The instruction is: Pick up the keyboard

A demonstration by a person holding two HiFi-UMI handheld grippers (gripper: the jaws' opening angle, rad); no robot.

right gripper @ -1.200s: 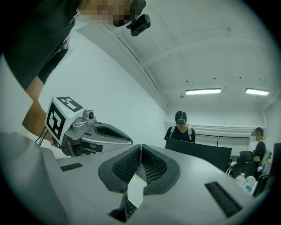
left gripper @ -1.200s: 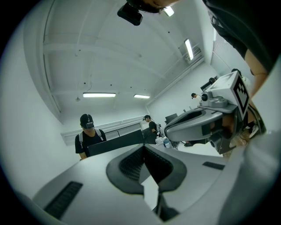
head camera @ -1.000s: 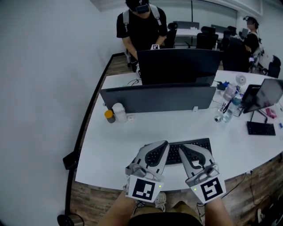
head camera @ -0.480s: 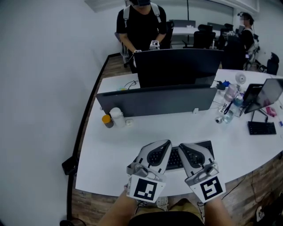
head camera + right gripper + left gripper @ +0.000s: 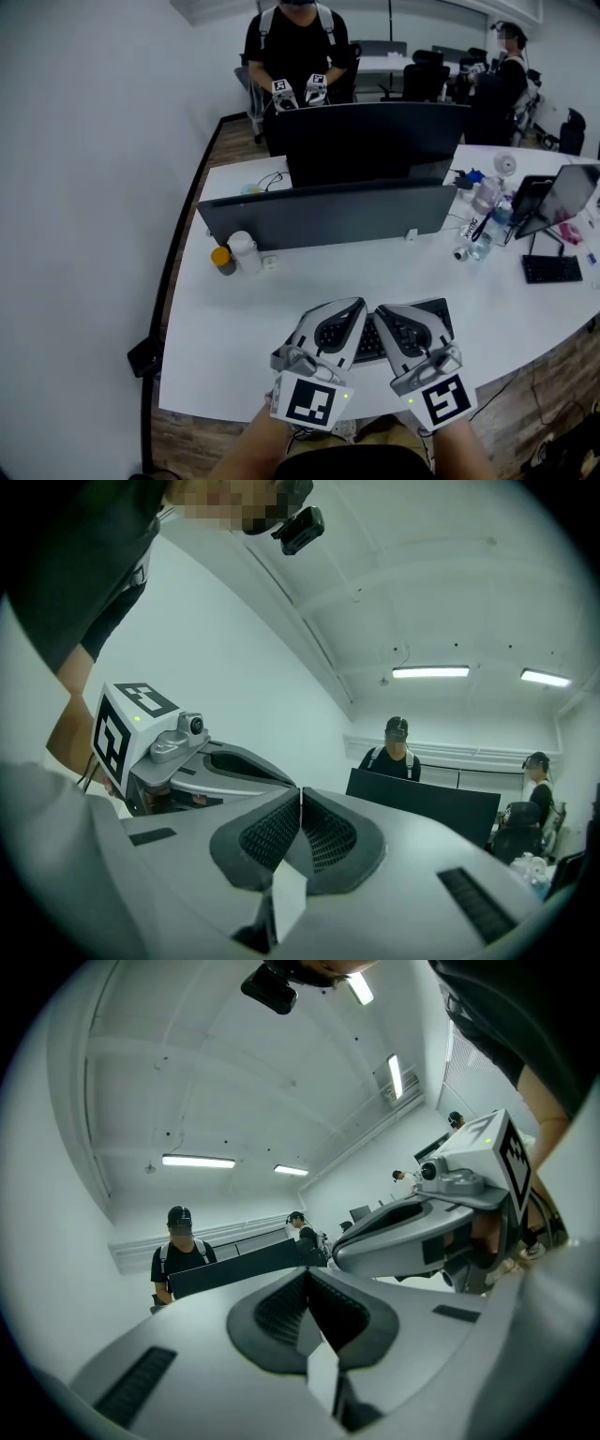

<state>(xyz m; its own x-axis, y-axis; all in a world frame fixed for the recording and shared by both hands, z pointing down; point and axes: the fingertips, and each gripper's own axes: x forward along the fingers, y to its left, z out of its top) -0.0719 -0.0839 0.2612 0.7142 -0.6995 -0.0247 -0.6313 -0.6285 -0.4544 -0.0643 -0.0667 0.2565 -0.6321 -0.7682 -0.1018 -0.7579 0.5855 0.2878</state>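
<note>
left gripper (image 5: 354, 304) and right gripper (image 5: 381, 310) edged forward over keyboard (image 5: 369, 341); both clenched, empty.

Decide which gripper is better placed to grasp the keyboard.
Right, marginally: the right gripper sits over the middle of the keyboard, the left gripper over its left end. Both are shut and empty.

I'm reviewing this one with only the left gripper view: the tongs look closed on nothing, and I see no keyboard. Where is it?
Observer: The keyboard lies on the white desk, near its front edge, partly hidden by the left gripper and the right gripper in the head view.
Operator: Is the right one gripping it?
Observer: No, its tongs are shut with nothing between them.
Operator: Anything beside the keyboard?
Observer: The nearest thing is a white bottle, back by the grey divider.
</note>
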